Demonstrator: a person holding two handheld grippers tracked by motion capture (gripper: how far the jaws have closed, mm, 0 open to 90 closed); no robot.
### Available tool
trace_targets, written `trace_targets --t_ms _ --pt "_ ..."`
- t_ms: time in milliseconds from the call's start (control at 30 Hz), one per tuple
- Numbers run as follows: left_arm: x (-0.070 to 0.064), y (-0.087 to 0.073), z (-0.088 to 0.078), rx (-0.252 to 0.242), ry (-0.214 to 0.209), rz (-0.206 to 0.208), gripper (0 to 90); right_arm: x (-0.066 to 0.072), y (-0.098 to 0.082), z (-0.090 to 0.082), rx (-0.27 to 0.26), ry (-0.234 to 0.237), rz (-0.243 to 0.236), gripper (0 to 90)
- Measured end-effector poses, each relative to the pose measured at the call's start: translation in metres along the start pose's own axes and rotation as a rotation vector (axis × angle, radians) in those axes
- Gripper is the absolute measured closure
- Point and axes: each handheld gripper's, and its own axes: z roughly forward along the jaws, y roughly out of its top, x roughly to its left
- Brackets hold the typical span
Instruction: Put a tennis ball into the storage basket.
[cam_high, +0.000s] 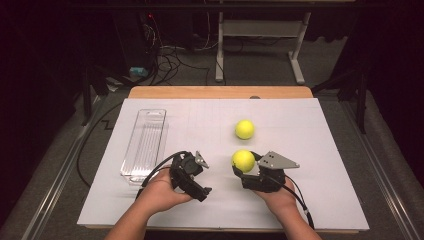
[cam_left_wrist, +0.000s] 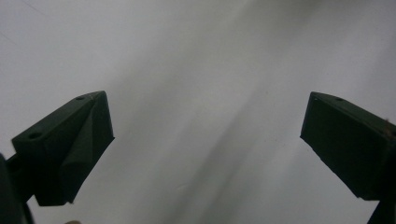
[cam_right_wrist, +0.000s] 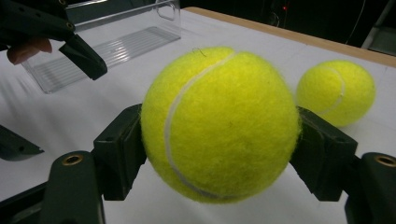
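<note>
Ball (cam_right_wrist: 219, 123) clamped in right tongs (cam_high: 239, 167), left tongs (cam_left_wrist: 205, 140) spread empty; next, likely carry to tray (cam_high: 145, 142).

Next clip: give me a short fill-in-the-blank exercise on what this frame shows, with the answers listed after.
1. The right gripper is shut on a ____ ball.
2. The number of yellow balls in the scene, counting the held ball and the second ball, is ____.
3. The left gripper has its jaws ____, with nothing between them.
4. The clear plastic tray holds ____ balls.

Missing words: tennis; two; open; no
</note>
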Motion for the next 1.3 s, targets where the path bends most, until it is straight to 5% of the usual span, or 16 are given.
trace_targets --t_ms 267,867,1100,1300 --pt "0.001 -0.001 -0.001 -0.009 0.002 -0.009 3.1 0.007 0.003 0.007 -0.018 0.017 -0.016 26.6" --pt "-0.001 0.002 -0.008 -0.033 0.007 -0.009 3.2 0.019 -0.022 0.013 0.02 0.086 0.024 26.6" --pt "-0.001 0.004 -0.013 -0.043 0.003 -0.011 3.1 0.025 -0.026 0.014 0.034 0.094 0.002 26.6" --pt "0.0 0.015 -0.029 -0.007 0.049 0.002 3.2 0.025 -0.026 0.014 0.026 0.09 -0.004 26.6"
